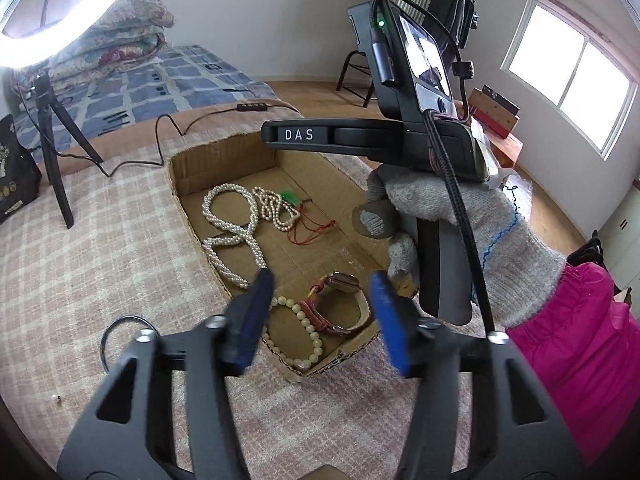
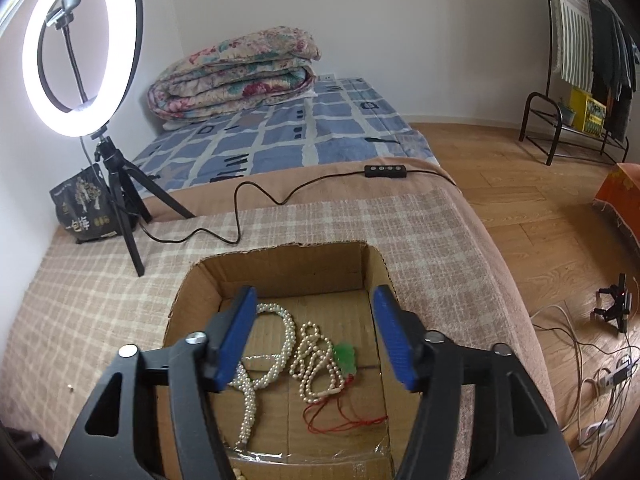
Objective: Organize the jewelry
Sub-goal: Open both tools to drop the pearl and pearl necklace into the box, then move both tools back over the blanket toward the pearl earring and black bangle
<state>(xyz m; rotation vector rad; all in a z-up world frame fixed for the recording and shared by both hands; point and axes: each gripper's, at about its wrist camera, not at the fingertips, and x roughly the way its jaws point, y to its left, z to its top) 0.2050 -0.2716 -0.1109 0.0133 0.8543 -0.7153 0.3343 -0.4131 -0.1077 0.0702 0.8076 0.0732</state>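
The jewelry all lies in the shallow brown cardboard box [image 2: 280, 276] on the checked beige blanket [image 1: 100, 216]. I see a long twisted rope of white pearls [image 1: 236, 240], a thinner white pearl strand [image 2: 316, 364] with a green jade-like pendant [image 2: 347, 358] on red cord, a cream bead bracelet [image 1: 308, 336] and a wristwatch with a reddish-brown leather strap [image 1: 340, 304] at the near end.

I judge the strands light, limp and slippery: they will drape and slide, so I would pinch a bunched loop, not a single bead. The pendant looks brittle; its cord is the safer hold. The watch is stiffer and best taken across the strap.

My left gripper [image 1: 320, 300] hangs above the bracelet and watch with its blue pads spread, nothing between them. My right gripper [image 2: 316, 336], in a grey knit-gloved hand [image 1: 460, 220], hovers over the pearls, likewise wide and empty.

A thin dark metal ring [image 1: 128, 332] lies outside the box on the blanket. A lit ring lamp on a black tripod [image 2: 80, 48] stands behind.
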